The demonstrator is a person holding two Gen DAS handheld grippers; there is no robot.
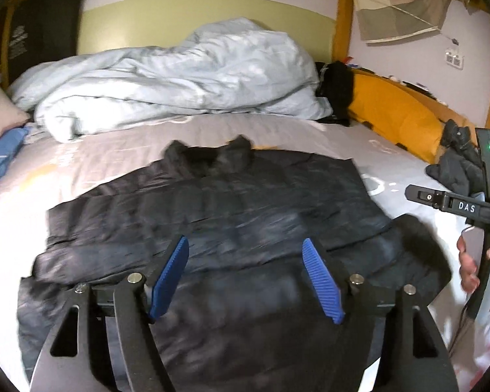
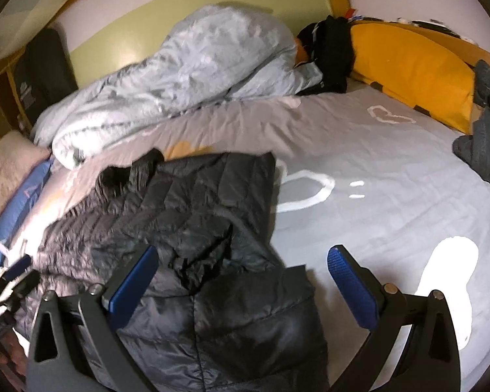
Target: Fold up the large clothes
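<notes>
Both the left gripper (image 1: 245,248) and right gripper (image 2: 243,256) gape empty, ribbed blue pads (image 1: 171,277) over the black quilted jacket (image 1: 212,215) lying flat on the grey sheet (image 2: 375,179), crumpled pale duvet (image 1: 179,75) and mustard cushion (image 2: 411,68) beyond.

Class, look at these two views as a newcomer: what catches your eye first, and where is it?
A black quilted puffer jacket lies spread on the grey bedsheet in the foreground. Behind it, a crumpled pale blue duvet is heaped by the wall, with a mustard-yellow cushion to its right.
</notes>
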